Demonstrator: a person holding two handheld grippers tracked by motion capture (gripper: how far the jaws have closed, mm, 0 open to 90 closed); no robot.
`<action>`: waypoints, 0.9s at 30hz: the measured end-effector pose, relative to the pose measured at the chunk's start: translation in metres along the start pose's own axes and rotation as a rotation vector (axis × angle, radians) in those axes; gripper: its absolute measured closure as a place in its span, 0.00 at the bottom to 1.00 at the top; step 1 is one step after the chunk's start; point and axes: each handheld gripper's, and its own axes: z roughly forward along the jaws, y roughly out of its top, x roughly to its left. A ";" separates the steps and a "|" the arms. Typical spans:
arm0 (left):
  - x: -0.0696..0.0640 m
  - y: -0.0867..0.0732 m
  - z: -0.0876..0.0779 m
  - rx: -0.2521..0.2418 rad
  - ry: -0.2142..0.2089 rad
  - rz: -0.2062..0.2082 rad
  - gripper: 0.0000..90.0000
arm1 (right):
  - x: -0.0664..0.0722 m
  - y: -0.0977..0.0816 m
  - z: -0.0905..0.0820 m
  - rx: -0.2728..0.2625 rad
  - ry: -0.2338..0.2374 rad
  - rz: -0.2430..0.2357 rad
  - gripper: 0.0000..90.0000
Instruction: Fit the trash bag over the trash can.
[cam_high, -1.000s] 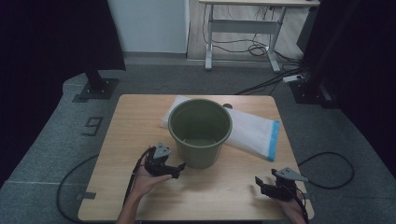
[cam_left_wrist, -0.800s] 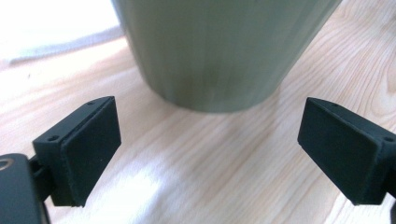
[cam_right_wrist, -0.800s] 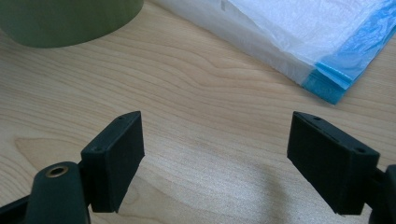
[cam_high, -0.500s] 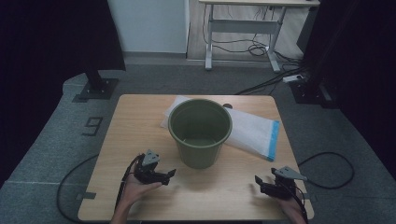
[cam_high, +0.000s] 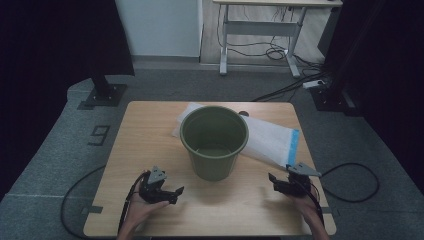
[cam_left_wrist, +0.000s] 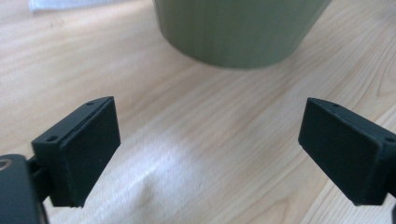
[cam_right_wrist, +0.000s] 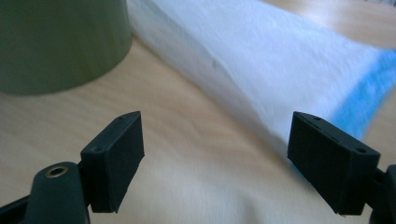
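Note:
A green bucket (cam_high: 214, 140) stands upright and empty at the middle of the wooden table (cam_high: 145, 125). Its base (cam_left_wrist: 238, 32) rises ahead of my left gripper (cam_left_wrist: 210, 151), which is open with bare tabletop between its jaws. That gripper (cam_high: 175, 192) rests at the front left, held in a hand. My right gripper (cam_high: 272, 178) sits at the front right, also open and empty (cam_right_wrist: 231, 161). A white bag with a blue end (cam_high: 272, 140) lies flat behind and right of the bucket; it stretches across ahead of the right gripper (cam_right_wrist: 280, 70), next to the bucket's wall (cam_right_wrist: 60, 42).
The table's front edge runs just under both hands. Cables trail off the table on both sides to the grey floor. A black stand base (cam_high: 102, 95) sits on the floor far left, a desk frame (cam_high: 260, 35) beyond the table.
My left gripper has drawn back from the bucket's side toward the front left of the table. The right gripper has hardly moved.

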 end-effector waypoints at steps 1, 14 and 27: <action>0.002 -0.002 0.000 0.006 0.006 -0.006 0.05 | 0.002 0.008 0.010 0.004 0.007 -0.030 0.20; 0.014 -0.013 -0.002 0.022 0.033 -0.029 0.06 | 0.010 0.042 0.082 0.086 0.064 -0.113 0.24; 0.019 -0.019 -0.004 0.022 0.042 -0.062 0.06 | 0.017 0.045 0.115 0.177 0.079 -0.175 0.47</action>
